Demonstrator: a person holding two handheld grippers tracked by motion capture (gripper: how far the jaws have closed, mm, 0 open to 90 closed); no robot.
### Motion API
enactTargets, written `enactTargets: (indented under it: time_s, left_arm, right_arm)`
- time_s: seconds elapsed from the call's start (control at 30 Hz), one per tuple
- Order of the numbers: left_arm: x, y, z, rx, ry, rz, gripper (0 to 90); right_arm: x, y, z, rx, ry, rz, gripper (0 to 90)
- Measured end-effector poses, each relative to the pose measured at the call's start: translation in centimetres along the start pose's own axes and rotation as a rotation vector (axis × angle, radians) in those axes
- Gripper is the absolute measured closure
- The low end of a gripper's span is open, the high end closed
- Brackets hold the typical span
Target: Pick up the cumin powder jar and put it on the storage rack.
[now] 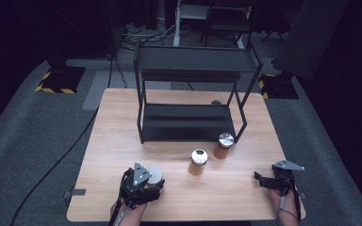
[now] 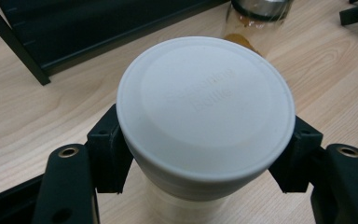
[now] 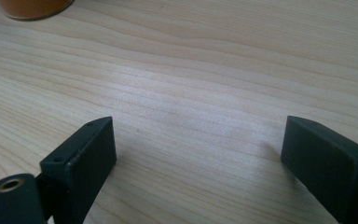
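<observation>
At the desk's [image 1: 122,141] near edge, the left gripper [image 1: 154,178] lies low, jaws clamped on a white-lidded jar [image 2: 205,109]. Near the right corner the right gripper [image 3: 196,154] rests level, jaws wide, empty. Beyond stand two orange jars [image 1: 198,162], then a rack [image 1: 188,122].

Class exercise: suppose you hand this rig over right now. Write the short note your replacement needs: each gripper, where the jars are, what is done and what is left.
Left gripper: shut on the white-lidded jar at the near left of the table; the jar looks to stand on the wood.
Right gripper: open, nothing between its jaws, over bare wood at the near right.
Two orange-filled jars with metal lids stand in front of the black shelf rack.
Done: the white-lidded jar is gripped.
Left, probably: moving jars onto the rack, which looks bare.
</observation>
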State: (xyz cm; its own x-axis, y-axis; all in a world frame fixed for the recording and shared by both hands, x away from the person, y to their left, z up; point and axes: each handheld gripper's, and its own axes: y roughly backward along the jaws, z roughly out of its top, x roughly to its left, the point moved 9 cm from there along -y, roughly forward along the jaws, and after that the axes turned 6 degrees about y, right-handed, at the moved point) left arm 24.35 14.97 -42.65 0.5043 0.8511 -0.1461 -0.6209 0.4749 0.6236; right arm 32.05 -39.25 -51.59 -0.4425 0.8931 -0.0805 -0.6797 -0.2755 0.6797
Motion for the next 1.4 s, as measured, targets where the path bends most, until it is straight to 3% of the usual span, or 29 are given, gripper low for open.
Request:
enactTargets:
  time_s: [0.23, 0.47, 0.77, 1.0, 1.4]
  left_arm:
    - [0.2, 0.7, 2.0, -0.01, -0.007, -0.011, 33.5]
    - [0.1, 1.0, 4.3, -0.013, -0.041, -0.015, 33.6]
    - [0.3, 0.9, 7.4, -0.034, -0.063, -0.037, 33.5]
    - [0.8, 0.7, 10.3, -0.055, -0.056, -0.059, 33.5]
    - [1.6, 0.1, 14.9, -0.061, -0.09, -0.048, 33.5]
  right_arm:
    - [0.0, 0.0, 0.0, 0.0, 0.0, 0.0, 10.0]
    - [0.0, -0.1, 0.1, -0.001, 0.003, 0.001, 10.0]
    - [0.0, -0.1, 0.0, -0.001, 0.003, 0.001, 10.0]
    - [0.2, -0.1, 0.1, -0.001, -0.004, -0.007, 10.2]
    - [0.4, 0.0, 0.0, -0.002, -0.002, -0.011, 11.1]
